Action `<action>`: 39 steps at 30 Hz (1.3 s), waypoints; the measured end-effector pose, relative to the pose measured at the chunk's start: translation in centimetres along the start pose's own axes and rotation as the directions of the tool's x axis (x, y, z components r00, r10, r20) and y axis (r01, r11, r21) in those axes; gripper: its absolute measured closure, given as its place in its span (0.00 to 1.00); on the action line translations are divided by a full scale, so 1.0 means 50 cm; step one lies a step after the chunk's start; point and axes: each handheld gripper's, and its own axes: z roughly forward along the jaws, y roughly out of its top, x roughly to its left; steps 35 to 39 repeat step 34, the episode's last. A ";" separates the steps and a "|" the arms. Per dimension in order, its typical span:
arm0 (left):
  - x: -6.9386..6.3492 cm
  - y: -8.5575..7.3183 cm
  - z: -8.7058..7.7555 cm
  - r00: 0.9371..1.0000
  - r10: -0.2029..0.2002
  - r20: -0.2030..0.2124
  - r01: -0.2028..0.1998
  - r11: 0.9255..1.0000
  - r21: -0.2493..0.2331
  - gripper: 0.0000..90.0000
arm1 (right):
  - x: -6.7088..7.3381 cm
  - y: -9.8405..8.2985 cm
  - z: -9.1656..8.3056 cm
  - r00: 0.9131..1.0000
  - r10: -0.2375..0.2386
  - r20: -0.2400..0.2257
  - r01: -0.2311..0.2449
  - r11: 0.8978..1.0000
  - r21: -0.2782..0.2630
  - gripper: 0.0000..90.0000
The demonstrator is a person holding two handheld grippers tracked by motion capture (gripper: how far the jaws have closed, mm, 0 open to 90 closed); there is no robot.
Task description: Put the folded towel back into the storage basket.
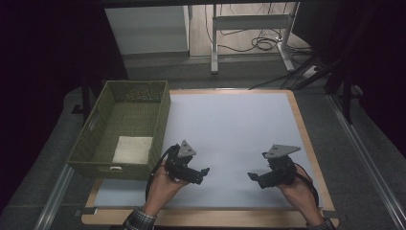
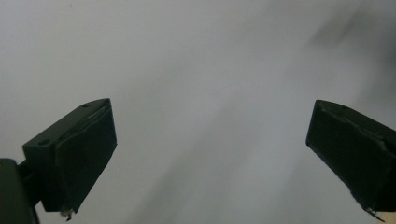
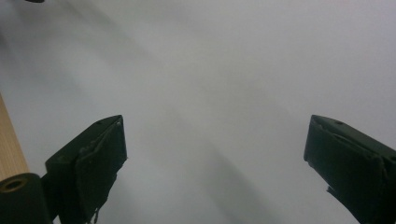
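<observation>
My left fingers [image 2: 74,161] stand spread wide with nothing between them but the pale sheet of the bench, and my right fingers [image 3: 93,168] are parted just as far and equally bare. In the high view the left gripper [image 1: 203,173] hovers low near the front of the white mat, its tips pointing inward, and the right gripper [image 1: 253,178] faces it from the other side, the two well apart with bare mat between them.

Outward from my left hand [image 1: 165,184], just beside it, sits the woven olive-green rectangular basket [image 1: 158,120] at the left edge of the wooden-rimmed bench [image 1: 306,139]. Inside it, at the near end of its floor, lies a folded white cloth [image 1: 132,149], flat and square-cornered.

That cloth is the thing nearest my reach. I judge it light, soft and limp: it will sag and may unfold when lifted, but it cannot break and should not slip from a firm pinch. I would take it by the folded edge or a corner, biting through all the layers, coming down over the near basket wall without snagging the weave.
</observation>
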 end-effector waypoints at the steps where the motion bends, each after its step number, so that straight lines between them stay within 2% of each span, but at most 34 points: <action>1: -0.002 -0.005 0.000 1.000 -0.001 0.001 0.001 1.000 -0.001 0.02 | 0.001 -0.005 -0.001 1.000 0.003 0.002 -0.003 1.000 0.000 0.06; 8: -0.010 -0.048 0.003 1.000 -0.008 -0.006 0.008 1.000 0.014 0.02 | 0.005 -0.045 -0.003 1.000 0.014 0.016 -0.014 1.000 0.009 0.05; 15: -0.012 -0.082 0.013 1.000 -0.011 -0.017 0.011 0.999 0.031 0.02 | 0.010 -0.080 0.010 1.000 0.021 0.015 -0.022 0.999 0.038 0.05; 23: -0.005 -0.123 0.045 0.999 -0.038 -0.017 0.040 0.996 0.083 0.02 | 0.012 -0.111 0.034 1.000 0.017 0.015 -0.018 0.998 0.053 0.04; 26: -0.007 -0.123 0.046 1.000 -0.024 -0.019 0.025 0.996 0.086 0.01 | 0.014 -0.113 0.035 1.000 0.009 0.024 -0.010 0.999 0.048 0.04; 39: -0.009 -0.125 0.047 1.000 -0.017 -0.023 0.019 0.997 0.081 0.00 | 0.016 -0.116 0.036 1.000 0.004 0.027 -0.005 0.999 0.040 0.04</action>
